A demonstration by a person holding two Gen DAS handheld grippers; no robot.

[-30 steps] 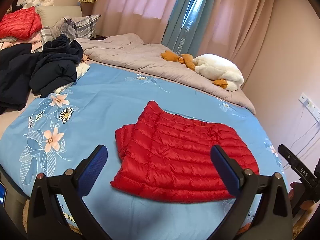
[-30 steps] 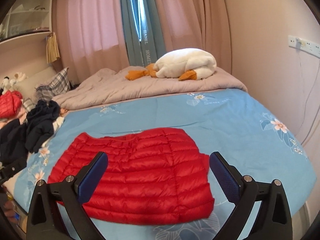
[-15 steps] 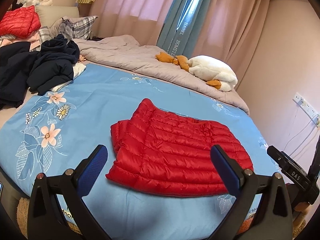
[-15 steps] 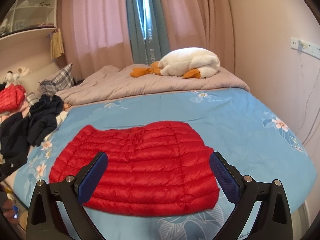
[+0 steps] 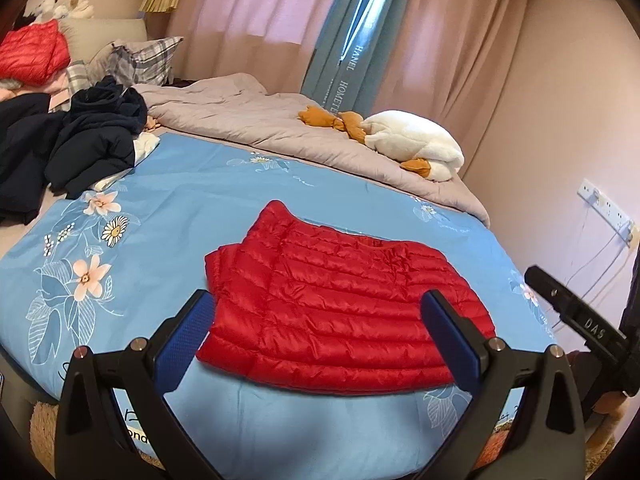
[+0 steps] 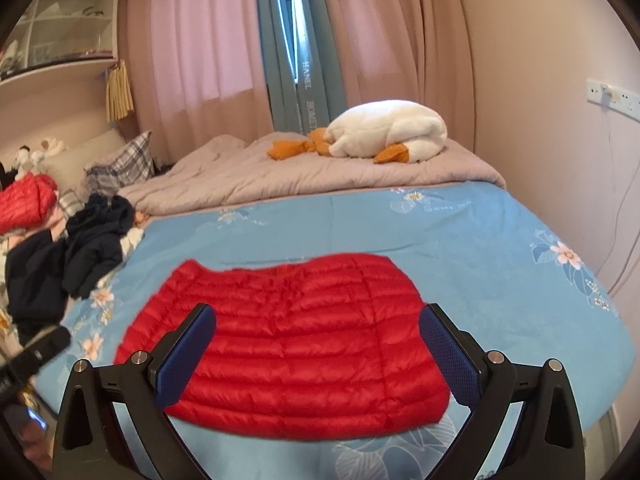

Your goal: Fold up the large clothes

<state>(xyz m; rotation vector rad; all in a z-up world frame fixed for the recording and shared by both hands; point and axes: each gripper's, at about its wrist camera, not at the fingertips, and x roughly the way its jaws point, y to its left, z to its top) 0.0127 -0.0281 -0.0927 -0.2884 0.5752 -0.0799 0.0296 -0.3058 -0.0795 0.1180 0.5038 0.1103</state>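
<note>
I held both grippers, left and right, above the red down jacket, jaws wide, empty; it looked folded, so next probably another fold or moving it aside.

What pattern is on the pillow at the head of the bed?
Grey plaid pillow; clearest in the left wrist view.

Soft daylight through curtains; edges warped, perhaps slightly blurred.

Black left gripper and right gripper frames, blue textured pads, silver screws
</note>
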